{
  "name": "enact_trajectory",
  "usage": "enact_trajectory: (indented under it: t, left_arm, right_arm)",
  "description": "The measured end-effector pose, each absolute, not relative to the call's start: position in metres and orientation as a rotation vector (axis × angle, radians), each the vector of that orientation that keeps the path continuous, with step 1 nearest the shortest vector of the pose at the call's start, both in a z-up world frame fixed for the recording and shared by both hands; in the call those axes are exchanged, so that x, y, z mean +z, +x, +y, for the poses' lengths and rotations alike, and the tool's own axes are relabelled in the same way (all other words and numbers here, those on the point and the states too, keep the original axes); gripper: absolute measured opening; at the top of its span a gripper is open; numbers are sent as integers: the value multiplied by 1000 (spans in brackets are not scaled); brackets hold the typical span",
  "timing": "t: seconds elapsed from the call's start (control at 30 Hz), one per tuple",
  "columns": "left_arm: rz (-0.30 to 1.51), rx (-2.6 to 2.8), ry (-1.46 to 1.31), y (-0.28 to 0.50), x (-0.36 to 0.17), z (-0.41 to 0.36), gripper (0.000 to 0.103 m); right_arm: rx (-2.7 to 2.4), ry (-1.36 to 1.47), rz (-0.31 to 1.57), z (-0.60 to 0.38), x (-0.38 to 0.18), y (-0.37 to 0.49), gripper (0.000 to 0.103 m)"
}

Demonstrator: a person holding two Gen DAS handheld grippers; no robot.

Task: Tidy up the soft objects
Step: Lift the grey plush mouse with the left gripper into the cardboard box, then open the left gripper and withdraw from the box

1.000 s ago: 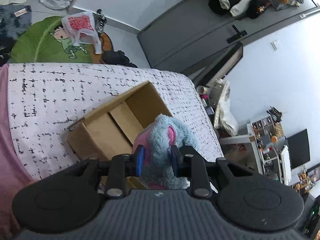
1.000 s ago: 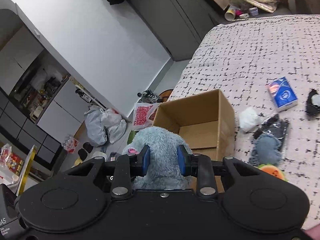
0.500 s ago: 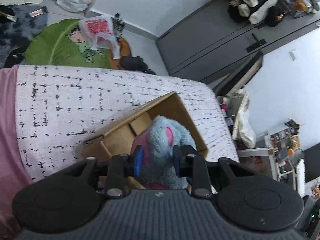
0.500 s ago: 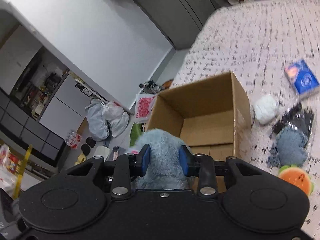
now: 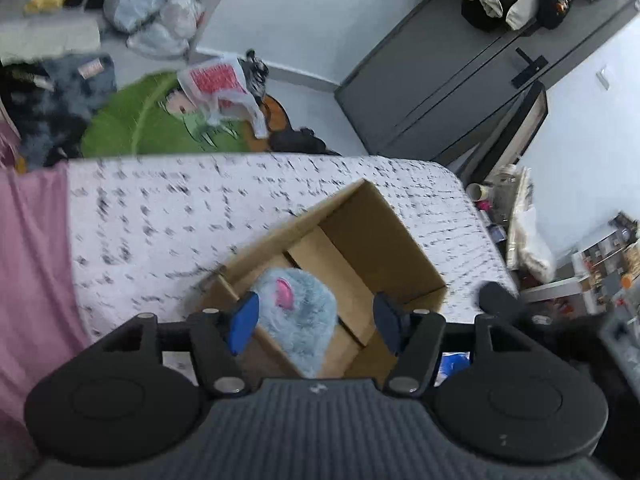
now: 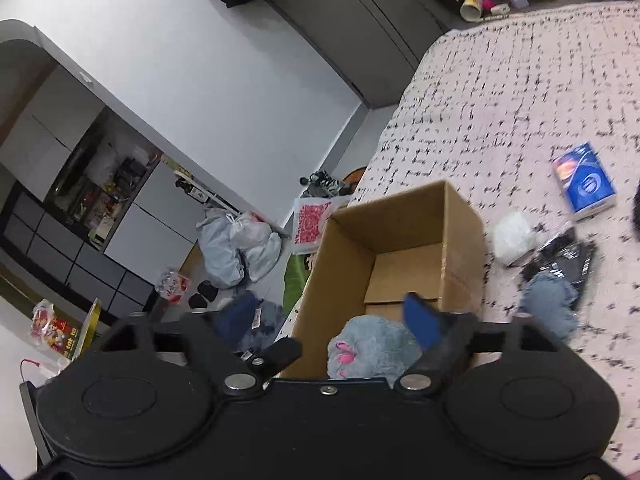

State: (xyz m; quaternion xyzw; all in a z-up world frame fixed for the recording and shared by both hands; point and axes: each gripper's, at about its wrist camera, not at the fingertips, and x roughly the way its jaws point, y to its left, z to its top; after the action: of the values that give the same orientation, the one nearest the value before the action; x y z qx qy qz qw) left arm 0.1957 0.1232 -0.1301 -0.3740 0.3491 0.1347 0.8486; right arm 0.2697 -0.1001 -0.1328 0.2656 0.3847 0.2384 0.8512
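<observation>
A fluffy blue plush toy (image 5: pixel 298 316) with a pink ear lies inside the open cardboard box (image 5: pixel 372 232) on the bed. It also shows in the right wrist view (image 6: pixel 376 346), at the near end of the box (image 6: pixel 408 236). My left gripper (image 5: pixel 314 322) is open just above the box, its blue pads apart on either side of the toy. My right gripper (image 6: pixel 332 326) is open too, over the box's near edge, empty.
On the white, black-flecked bedspread (image 6: pixel 520 92) right of the box lie a blue tissue pack (image 6: pixel 583 182), a white soft ball (image 6: pixel 514 236), a black packet (image 6: pixel 568 256) and a blue-grey plush (image 6: pixel 550 308). A pink blanket (image 5: pixel 32 264) lies at the bed's left. Floor clutter beyond.
Both grippers held the blue plush toy over the box; both have opened and the toy has dropped into the box.
</observation>
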Motion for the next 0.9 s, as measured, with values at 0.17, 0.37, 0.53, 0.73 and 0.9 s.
enact_trajectory:
  t: [0.17,0.37,0.53,0.73,0.9]
  left_arm:
    - [751,354,-751,177,-104,125,67]
    - [721,395,-675,157,-74,116,81]
    - [719,389,-605,145,-48,100,83]
    - [695,393,-556,125,-18,83,83]
    - [675,381,-540,112,-7,68,84]
  right_arm:
    - [467,530,853,-123,-138,269,84]
    - [419,543,841,-158,-129,259,85]
    - [382,535,785,-181,-111,250,93]
    - [403,560,734,-202,-92,241,94]
    - [403,554,688,-220,-79,227,97]
